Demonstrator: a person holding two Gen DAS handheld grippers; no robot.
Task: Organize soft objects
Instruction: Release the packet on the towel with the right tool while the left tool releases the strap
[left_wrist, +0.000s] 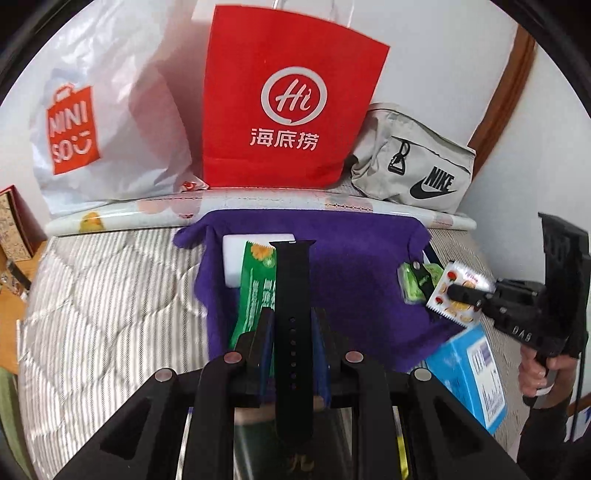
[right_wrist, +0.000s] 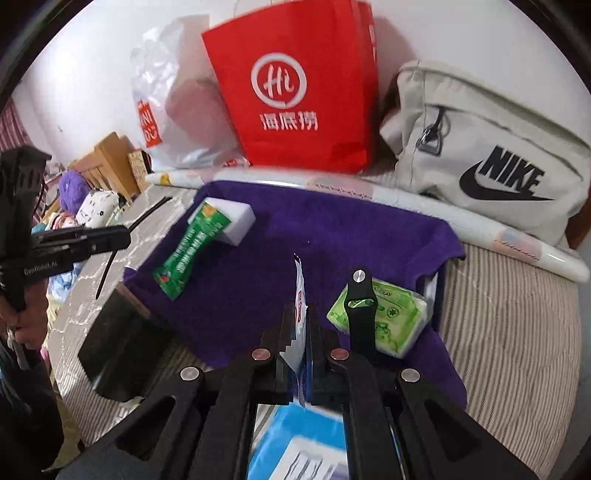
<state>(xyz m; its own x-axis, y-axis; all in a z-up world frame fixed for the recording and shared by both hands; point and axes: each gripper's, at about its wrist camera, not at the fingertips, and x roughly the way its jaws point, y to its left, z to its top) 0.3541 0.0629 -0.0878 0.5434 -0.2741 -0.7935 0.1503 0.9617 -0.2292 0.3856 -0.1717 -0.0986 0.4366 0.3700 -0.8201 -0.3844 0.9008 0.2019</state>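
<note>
A purple cloth (left_wrist: 362, 254) is spread on the striped quilt. On it lie a green sachet (left_wrist: 255, 288), leaning on a white foam block (left_wrist: 233, 258), and a green tissue pack (right_wrist: 391, 317) with a short black strap piece (right_wrist: 360, 314) across it. My left gripper (left_wrist: 293, 314) is shut on a long black watch strap (left_wrist: 293, 280) above the cloth's near edge. My right gripper (right_wrist: 301, 308) is shut on a white fruit-printed sachet (right_wrist: 300, 295), which also shows in the left wrist view (left_wrist: 460, 295), over the cloth's right side.
A red paper bag (left_wrist: 291, 99), a white plastic bag (left_wrist: 110, 122) and a grey Nike bag (left_wrist: 413, 162) stand against the wall behind a rolled sheet (left_wrist: 258, 206). A blue box (left_wrist: 469, 373) and a black box (right_wrist: 122, 350) lie at the cloth's near edge.
</note>
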